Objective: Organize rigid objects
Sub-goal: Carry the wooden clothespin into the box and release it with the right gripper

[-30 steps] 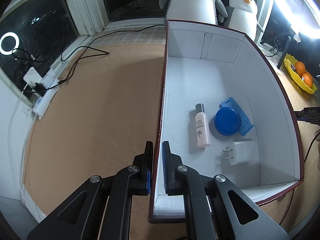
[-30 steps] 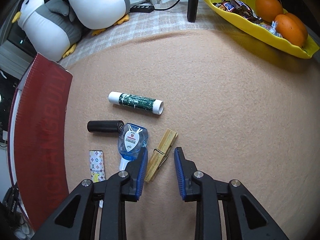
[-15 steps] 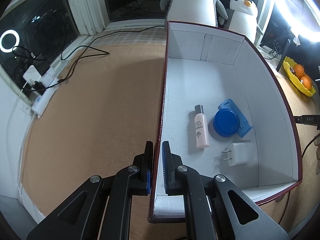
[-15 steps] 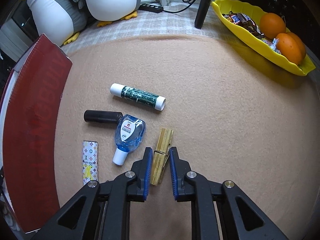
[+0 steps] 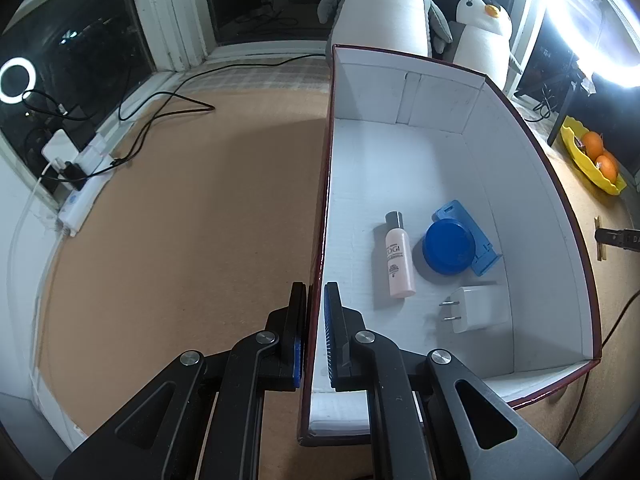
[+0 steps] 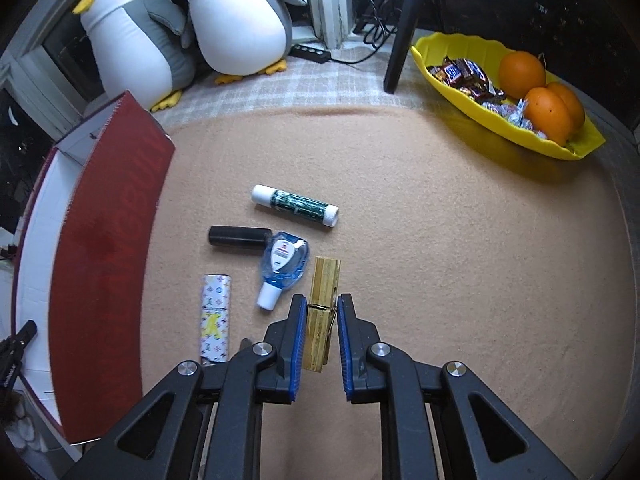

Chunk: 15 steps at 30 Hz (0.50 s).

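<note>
Clamping the near left wall of the white box (image 5: 436,168), the left gripper (image 5: 316,336) has its fingers narrow, one pad outside and one inside the wall, low in the frame's centre. Inside the box, right of centre, lie a pink bottle (image 5: 398,258), a blue round lid (image 5: 448,246) on a blue holder (image 5: 482,240), and a white plug adapter (image 5: 474,306). If this hold tilts or slackens, the box could shift and those pieces slide.

From the right wrist view, the right gripper (image 6: 322,340) has just been closing and now pinches a wooden clothespin (image 6: 322,312) between its pads, bottom centre of the frame. The clothespin is held along its length, tip pointing up the frame, and looks slightly skewed, so it may twist or slip out on the way to the box at the left edge. Just left of it sit a blue sanitizer bottle (image 6: 282,264), a patterned tube (image 6: 216,316), a black cylinder (image 6: 238,236) and a green tube (image 6: 296,205); a careless swing could nudge them.
</note>
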{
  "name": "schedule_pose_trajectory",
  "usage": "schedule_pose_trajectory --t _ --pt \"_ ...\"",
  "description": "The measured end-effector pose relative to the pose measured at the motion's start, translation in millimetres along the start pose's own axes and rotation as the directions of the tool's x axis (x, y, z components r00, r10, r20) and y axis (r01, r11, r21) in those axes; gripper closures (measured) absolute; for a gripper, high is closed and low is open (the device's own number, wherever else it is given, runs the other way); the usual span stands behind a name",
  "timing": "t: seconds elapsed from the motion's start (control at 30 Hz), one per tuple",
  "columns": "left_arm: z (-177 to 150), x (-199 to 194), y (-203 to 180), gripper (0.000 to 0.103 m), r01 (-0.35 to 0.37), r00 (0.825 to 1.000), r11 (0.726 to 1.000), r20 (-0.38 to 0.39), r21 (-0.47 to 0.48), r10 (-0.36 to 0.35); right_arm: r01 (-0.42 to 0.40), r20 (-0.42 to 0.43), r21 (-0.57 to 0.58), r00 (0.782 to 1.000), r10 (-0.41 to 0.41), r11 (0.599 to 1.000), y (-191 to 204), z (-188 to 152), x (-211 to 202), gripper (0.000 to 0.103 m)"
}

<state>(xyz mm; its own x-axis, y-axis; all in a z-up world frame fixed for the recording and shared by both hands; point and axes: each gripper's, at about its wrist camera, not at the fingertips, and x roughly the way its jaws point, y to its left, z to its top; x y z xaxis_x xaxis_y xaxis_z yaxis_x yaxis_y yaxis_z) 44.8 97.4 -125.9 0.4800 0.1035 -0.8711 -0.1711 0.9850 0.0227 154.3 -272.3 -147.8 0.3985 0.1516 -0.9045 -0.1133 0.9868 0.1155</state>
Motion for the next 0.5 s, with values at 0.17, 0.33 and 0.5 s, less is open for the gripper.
schedule_pose_trajectory --t 0.17,0.33,0.5 --pt "0 0 1 0.096 0.013 1.000 1.000 0.005 -0.003 -0.013 -0.043 0.039 -0.030 0.998 0.044 0.999 24 1 -21 0.089" --pt "-1 1 4 0.096 0.026 1.000 1.000 0.008 -0.005 -0.026 -0.104 0.077 -0.099 0.991 0.112 0.990 65 -1 -46 0.089" --pt "-1 2 5 0.096 0.034 0.999 0.999 0.009 -0.004 -0.034 -0.168 0.084 -0.194 0.979 0.187 0.966 116 -9 -63 0.089"
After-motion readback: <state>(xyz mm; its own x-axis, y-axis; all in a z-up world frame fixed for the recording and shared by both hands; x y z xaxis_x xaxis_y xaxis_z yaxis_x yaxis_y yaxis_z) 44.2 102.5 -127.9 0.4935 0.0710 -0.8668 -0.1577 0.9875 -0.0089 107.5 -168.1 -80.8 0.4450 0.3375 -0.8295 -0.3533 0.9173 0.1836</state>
